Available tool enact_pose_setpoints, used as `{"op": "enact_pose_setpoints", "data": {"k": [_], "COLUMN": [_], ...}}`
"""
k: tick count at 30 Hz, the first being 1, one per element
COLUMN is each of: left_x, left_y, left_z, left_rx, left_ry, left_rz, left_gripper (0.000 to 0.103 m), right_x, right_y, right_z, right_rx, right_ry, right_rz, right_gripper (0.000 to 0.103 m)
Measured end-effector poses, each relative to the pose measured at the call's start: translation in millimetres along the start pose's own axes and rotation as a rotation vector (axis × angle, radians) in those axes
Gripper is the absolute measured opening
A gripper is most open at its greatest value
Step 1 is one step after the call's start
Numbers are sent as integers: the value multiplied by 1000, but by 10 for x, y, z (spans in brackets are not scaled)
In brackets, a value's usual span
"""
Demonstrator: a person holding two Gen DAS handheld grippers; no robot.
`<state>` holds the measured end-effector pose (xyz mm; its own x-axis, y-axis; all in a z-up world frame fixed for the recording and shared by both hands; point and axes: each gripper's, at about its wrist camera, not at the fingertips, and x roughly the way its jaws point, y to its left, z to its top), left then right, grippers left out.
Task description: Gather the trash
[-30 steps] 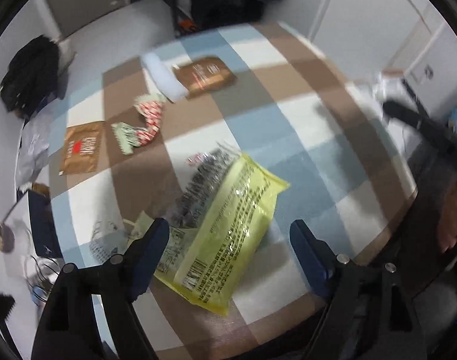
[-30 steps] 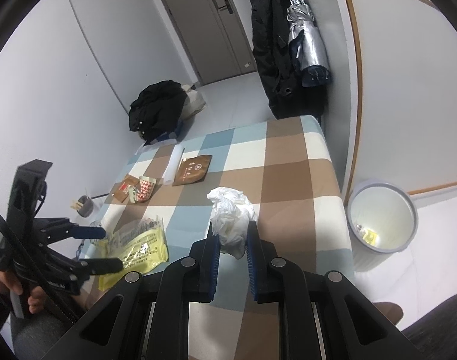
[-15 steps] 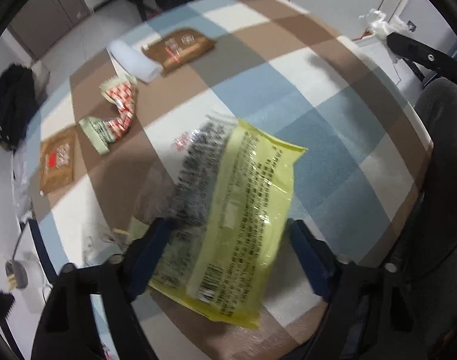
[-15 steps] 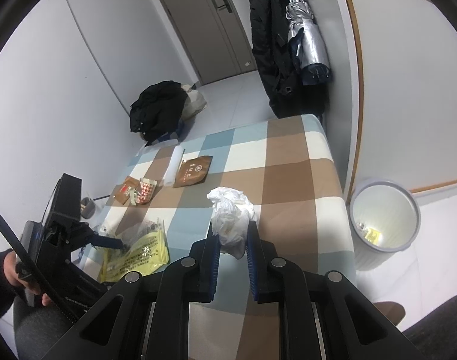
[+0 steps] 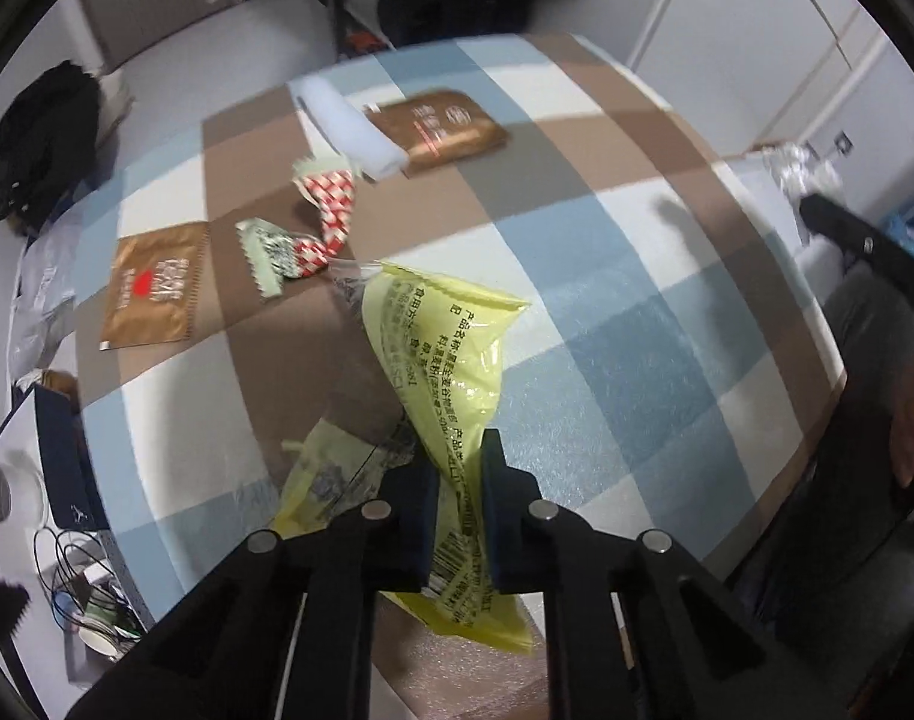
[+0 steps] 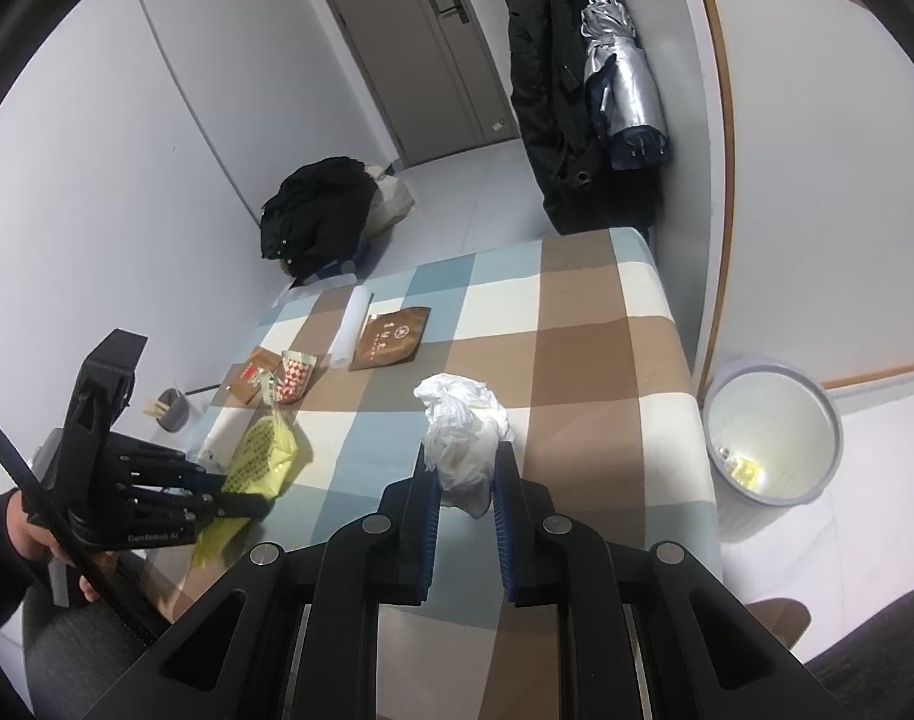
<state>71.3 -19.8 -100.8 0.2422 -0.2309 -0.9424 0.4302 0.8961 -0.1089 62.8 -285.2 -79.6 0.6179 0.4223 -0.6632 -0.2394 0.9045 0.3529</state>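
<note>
- Pinching the crinkled yellow plastic snack wrapper with black print [image 5: 450,360], the left gripper [image 5: 460,483] is holding it tight between its nearly closed dark fingers, with the wrapper's upper end sticking up and its barcode end hanging below the jaws.
- Seen from the right wrist view, that same wrapper [image 6: 264,450] is sitting at the near left edge of the blue, brown and white checked tablecloth [image 6: 583,324], with a hand [image 6: 30,534] gripping the left tool's handle.
- The right gripper [image 6: 464,471] is clamping the crumpled white plastic bag [image 6: 463,420] between its narrow blue-padded fingers, above the cloth.
- A brown foil pouch with pale lettering [image 5: 450,126] is lying farther back on the cloth, touching a white foam roll [image 5: 348,126].
- A red-and-white patterned torn wrapper [image 5: 324,210] is lying between that pouch and a flat brown sachet with a red mark [image 5: 150,282].
- A round grey waste bin with a white liner [image 6: 769,438] is standing on the floor just beside the table's right edge.
</note>
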Motion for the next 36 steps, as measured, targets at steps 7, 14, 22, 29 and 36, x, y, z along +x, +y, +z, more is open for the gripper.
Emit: {"op": "enact_pose_setpoints", "data": {"k": [7, 14, 22, 29, 36], "left_x": [-493, -853, -976, -938, -615], "left_y": [-135, -451, -983, -1490, -1941], "left_z": [112, 384, 885, 1373, 1785], "left_rx": [-63, -75, -19, 73, 128], "left_ry": [-151, -277, -375, -411, -367], "left_rz": [-8, -55, -158, -242, -330], "left_gripper": [7, 7, 7, 7, 7], "right_x": [-76, -380, -916, -1328, -1500], "right_y": [30, -57, -519, -1062, -1687], "right_z": [47, 310, 734, 1010, 1076], "right_rx": [-3, 27, 56, 89, 150], "right_ry": [-13, -89, -185, -245, -260], "right_rz": [36, 82, 22, -78, -171], "right_gripper": [16, 16, 16, 16, 16]}}
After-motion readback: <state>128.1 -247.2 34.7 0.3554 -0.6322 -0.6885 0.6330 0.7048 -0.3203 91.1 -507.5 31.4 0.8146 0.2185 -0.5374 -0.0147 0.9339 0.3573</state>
